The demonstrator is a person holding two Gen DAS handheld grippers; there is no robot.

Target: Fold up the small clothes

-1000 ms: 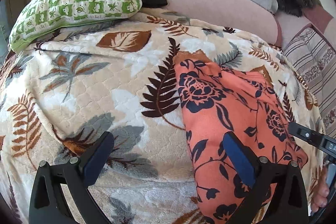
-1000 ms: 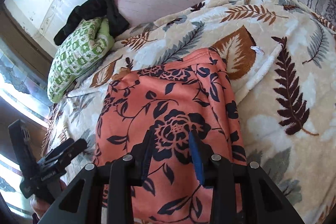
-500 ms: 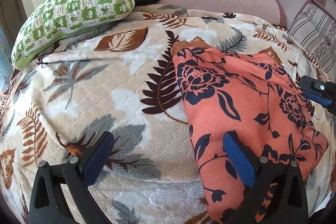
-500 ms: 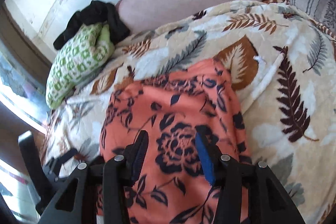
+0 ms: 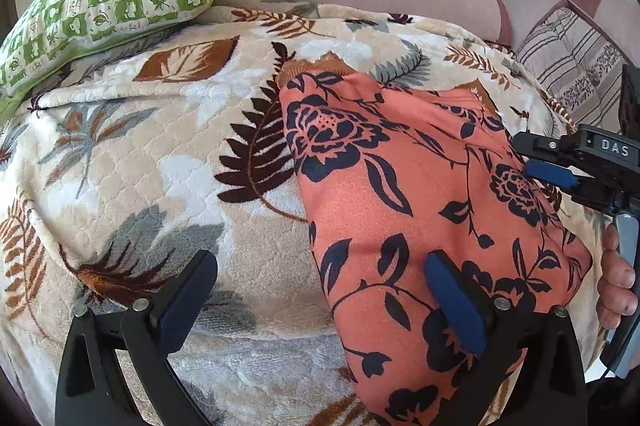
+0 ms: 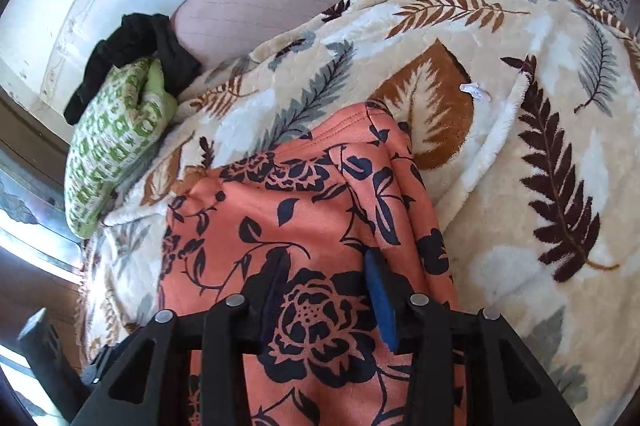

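Left gripper [image 5: 320, 302] jaws wide, right gripper [image 6: 328, 290] jaws opening, seemingly clear of orange floral garment [image 6: 312, 210].

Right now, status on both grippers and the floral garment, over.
Left gripper open, nothing held. Right gripper opening over the orange floral garment, cloth not pinched. Garment flat on the leaf-print blanket; nothing in the way.

Plush quilted blanket [image 5: 132, 162], smooth matt floral cloth [image 5: 420, 194]
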